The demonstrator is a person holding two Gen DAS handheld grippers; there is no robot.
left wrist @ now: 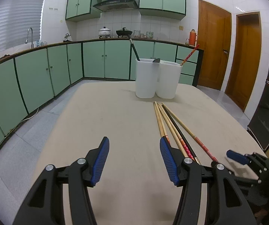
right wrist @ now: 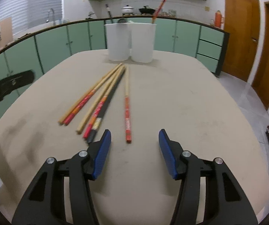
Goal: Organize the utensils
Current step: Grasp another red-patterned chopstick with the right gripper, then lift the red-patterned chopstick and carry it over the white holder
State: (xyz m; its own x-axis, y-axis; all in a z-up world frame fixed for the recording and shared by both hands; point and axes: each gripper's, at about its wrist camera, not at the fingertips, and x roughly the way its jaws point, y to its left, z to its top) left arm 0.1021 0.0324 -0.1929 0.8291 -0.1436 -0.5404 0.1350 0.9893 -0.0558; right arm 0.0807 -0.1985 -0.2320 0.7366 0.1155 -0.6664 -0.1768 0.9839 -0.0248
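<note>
The beige bench (right wrist: 181,97) looks matt and faintly scuffed, with a dull grey smudge at its near left. On it lie pale wooden chopsticks (right wrist: 104,86) with a dry, unvarnished grain and glossier red-painted ends (one stick among them is black). The two white plastic tubs (right wrist: 130,41) at the far end are smooth and softly satin. The ribbed blue fingers (right wrist: 101,155) look rubbery, set in matt black plastic with bright metal pins.
</note>
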